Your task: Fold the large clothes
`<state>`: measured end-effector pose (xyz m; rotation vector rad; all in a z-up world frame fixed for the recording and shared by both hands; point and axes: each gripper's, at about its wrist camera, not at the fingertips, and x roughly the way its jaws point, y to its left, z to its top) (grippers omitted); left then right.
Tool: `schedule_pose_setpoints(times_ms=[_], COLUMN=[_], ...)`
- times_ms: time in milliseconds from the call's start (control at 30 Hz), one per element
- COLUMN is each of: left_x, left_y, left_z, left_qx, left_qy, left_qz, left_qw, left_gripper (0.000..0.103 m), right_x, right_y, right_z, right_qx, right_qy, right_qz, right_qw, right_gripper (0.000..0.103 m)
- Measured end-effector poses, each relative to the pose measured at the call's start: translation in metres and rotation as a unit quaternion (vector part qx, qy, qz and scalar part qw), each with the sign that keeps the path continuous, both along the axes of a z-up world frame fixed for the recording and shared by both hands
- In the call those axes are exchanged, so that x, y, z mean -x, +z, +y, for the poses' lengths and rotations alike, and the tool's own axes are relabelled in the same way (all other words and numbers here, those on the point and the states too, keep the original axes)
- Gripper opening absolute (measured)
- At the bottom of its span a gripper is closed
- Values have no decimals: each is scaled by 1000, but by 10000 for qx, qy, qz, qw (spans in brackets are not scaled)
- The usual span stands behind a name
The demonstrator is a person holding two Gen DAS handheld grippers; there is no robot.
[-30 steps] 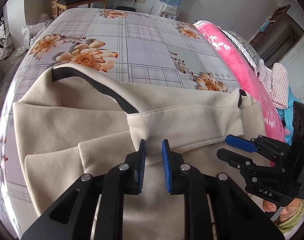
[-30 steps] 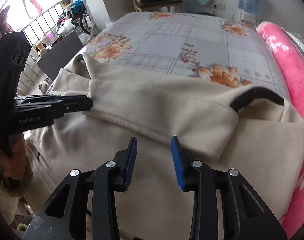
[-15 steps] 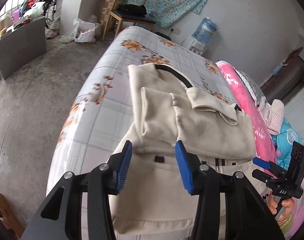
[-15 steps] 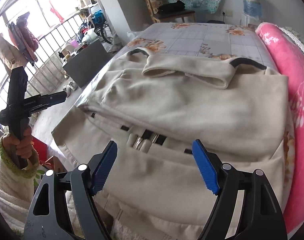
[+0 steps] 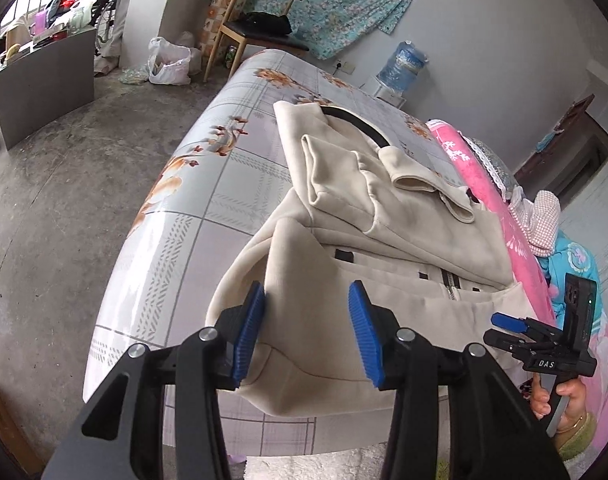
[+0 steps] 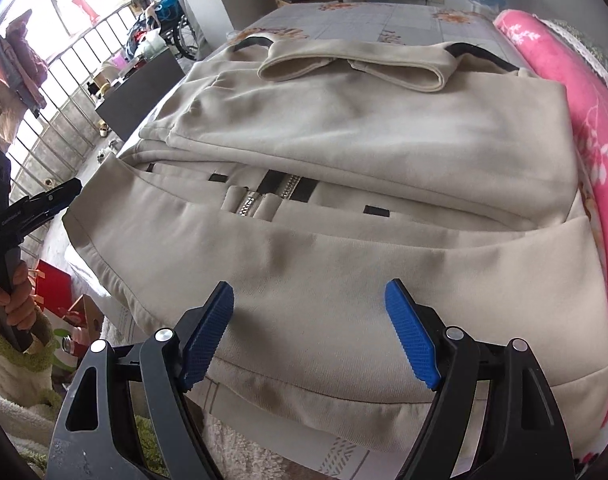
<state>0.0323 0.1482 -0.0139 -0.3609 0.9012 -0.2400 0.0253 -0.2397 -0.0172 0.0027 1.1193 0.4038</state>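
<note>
Well apart: left gripper [image 5: 308, 328] jaws, hovering over near hem of beige coat [image 5: 384, 216], nothing between them. Coat half folded on floral bed [image 5: 208, 184], sleeves stacked on top, hem hanging over near edge. Right gripper [image 5: 504, 328] low at right, beside pink blanket [image 5: 480, 168].

Right wrist view: right gripper [image 6: 310, 332] jaws wide apart above coat [image 6: 384, 128] hem, empty. Zipper [image 6: 260, 196] showing at centre. Left gripper [image 6: 60, 196] off left edge of bed.

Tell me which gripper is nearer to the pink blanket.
Right. The right gripper is at the coat hem on the pink blanket side; the left gripper is at the opposite corner.
</note>
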Motion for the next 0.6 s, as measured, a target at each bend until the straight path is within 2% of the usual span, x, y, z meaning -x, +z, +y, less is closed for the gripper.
schedule_pose_setpoints(times_ms=[67, 167, 233, 300, 367, 500, 600], left_x=[-4, -19, -22, -21, -21, -37, -41], left_y=[-3, -18, -22, -17, -13, -30, -27], left_z=[0, 4, 9, 10, 7, 1, -2], left_qx=[-116, -227, -15, 398, 558, 201, 226], left_qy=[-34, 26, -35, -274, -450, -417, -431], left_qz=[83, 512, 548, 356, 261, 717, 605], left_qw=[9999, 9984, 9985, 9982, 9971, 9964, 9970], left_gripper=[42, 42, 41, 41, 41, 41, 41], right_x=[-1, -4, -6, -7, -9, -11, -12], right_y=[0, -2, -2, -2, -2, -3, -3], right_z=[0, 1, 2, 3, 3, 4, 5], right_qx=[31, 61, 101, 131, 139, 154, 178], right_qy=[-24, -42, -42, -56, -71, -77, -71], right_qz=[6, 36, 37, 47, 52, 43, 38], right_qw=[10000, 10000, 9999, 9999, 9999, 9998, 9998], right_gripper=[75, 75, 75, 75, 75, 75, 75])
